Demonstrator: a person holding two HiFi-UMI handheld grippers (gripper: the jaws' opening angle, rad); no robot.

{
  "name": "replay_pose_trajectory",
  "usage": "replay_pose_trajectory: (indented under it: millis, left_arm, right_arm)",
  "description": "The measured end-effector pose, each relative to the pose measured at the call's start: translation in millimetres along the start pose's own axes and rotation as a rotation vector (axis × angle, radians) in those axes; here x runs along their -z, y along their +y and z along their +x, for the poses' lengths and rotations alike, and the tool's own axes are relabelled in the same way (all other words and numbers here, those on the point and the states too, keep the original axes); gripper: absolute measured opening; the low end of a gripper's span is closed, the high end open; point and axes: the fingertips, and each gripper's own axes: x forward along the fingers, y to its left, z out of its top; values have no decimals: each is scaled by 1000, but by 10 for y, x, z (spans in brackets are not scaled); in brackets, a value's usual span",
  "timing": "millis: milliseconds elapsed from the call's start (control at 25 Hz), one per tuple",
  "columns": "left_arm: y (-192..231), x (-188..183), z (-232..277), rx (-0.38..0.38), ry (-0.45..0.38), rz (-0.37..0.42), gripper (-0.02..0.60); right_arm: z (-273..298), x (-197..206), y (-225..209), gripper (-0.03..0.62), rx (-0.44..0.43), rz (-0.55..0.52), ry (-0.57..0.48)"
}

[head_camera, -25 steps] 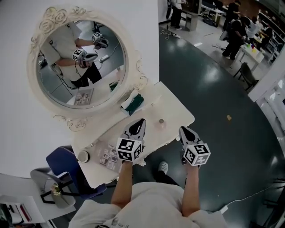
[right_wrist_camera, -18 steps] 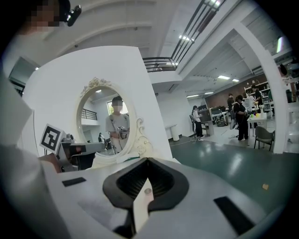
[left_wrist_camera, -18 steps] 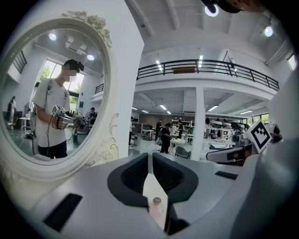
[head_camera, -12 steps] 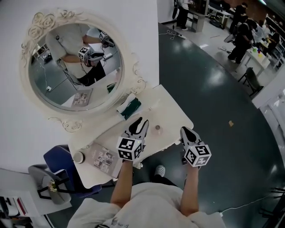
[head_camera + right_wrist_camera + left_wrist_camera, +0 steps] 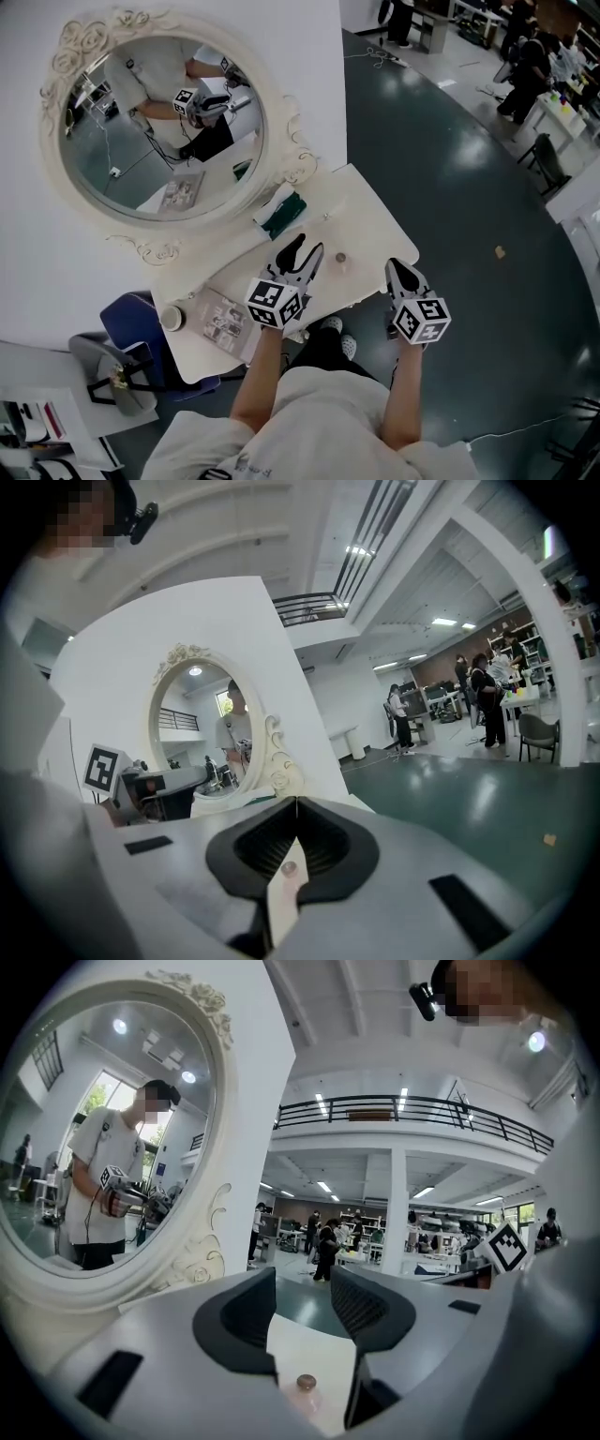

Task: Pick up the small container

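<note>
At the table's (image 5: 370, 223) left end a white cup (image 5: 172, 318) stands open side up; what it holds cannot be made out. Just to its right lies a flat packet (image 5: 223, 321) printed with small pictures, its print too small to read. Behind them an oval mirror (image 5: 159, 122) in an ornate white frame leans at the wall, and a folded green and white cloth (image 5: 282, 214) lies at its foot. The left gripper (image 5: 303, 251) hovers low over the table's near edge, its jaws opening and already spread wide; only square black-and-white markers show on its cube, no words. The small container (image 5: 340, 258) stands just to the right of that gripper's tips, on the middle of the table near the front edge, upright, long axis vertical, brown cap up. It is a pale pinkish pot, and neither its contents nor any label can be seen. In the left gripper view it (image 5: 305, 1391) sits low in the gap between the jaws, and the pads do not touch it. The right gripper (image 5: 401, 272) hangs off the table's right edge over the dark floor, its jaws pressed together at the tips with nothing pinched; its own view shows the container (image 5: 291, 867) beyond them.
</note>
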Motion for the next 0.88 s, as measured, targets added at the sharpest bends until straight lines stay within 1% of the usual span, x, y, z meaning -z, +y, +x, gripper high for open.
replay_pose_trajectory:
  millis: [120, 240, 360, 480, 680, 880]
  left_arm:
    - [80, 71, 49, -9, 17, 33, 201]
    - [143, 127, 80, -27, -2, 60, 204]
    - [154, 211, 151, -24, -6, 58, 207]
    - [162, 338, 210, -22, 15, 60, 207]
    - [149, 459, 336, -27, 24, 94, 209]
    - [130, 628, 491, -12, 58, 99, 209]
  right_arm:
    - [39, 6, 24, 15, -4, -17, 7]
    - [78, -4, 29, 15, -6, -36, 4]
    - [120, 2, -3, 15, -3, -45, 1]
    - [154, 73, 9, 15, -6, -58, 24]
    - [161, 72, 1, 15, -4, -76, 34]
    - [144, 45, -24, 15, 4, -87, 37]
